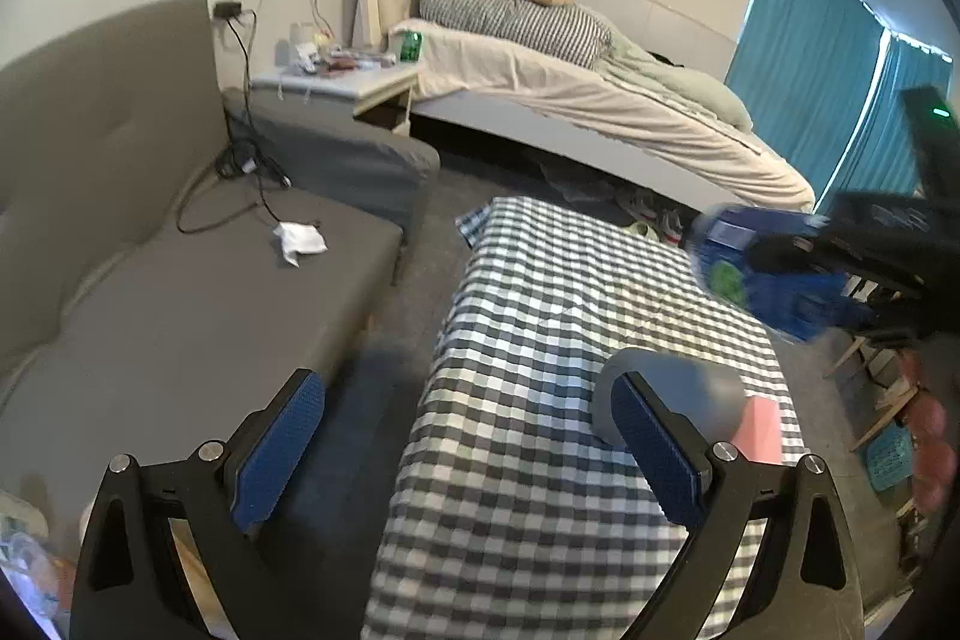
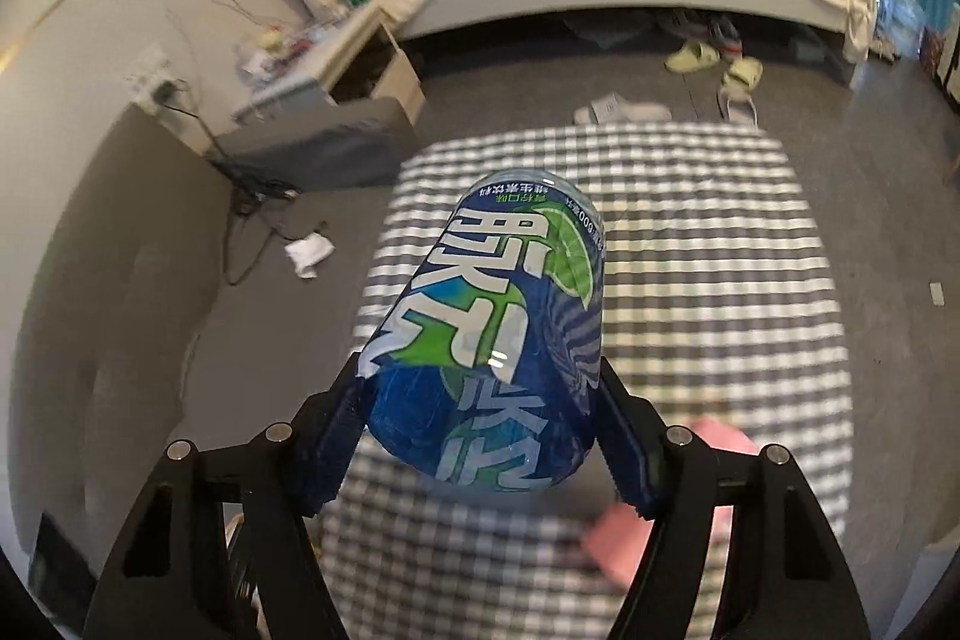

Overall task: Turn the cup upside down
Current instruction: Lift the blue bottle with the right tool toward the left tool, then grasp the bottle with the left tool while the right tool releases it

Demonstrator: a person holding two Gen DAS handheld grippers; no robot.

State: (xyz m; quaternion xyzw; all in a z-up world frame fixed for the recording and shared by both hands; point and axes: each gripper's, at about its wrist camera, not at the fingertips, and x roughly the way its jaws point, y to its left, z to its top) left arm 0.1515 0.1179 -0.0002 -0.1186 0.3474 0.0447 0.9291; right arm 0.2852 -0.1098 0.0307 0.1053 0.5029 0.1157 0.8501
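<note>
A blue cup (image 2: 486, 334) with a green lime print and white lettering is clamped between the fingers of my right gripper (image 2: 480, 388), which is shut on it. The cup hangs tilted above the checked tablecloth (image 2: 720, 292), and its lettering reads upside down in the right wrist view. In the left wrist view the same cup (image 1: 774, 292) is blurred at the right, above the table's far right side. My left gripper (image 1: 465, 388) is open and holds nothing, hovering over the table's near left edge.
A grey and pink cylinder (image 1: 678, 394) lies on the cloth just behind my left gripper's right finger. A grey sofa (image 1: 180, 292) stands left of the table; a bed (image 1: 600, 100), a cluttered nightstand (image 1: 336, 82) and slippers (image 2: 696, 55) lie beyond. A hand (image 1: 933, 436) shows at the right edge.
</note>
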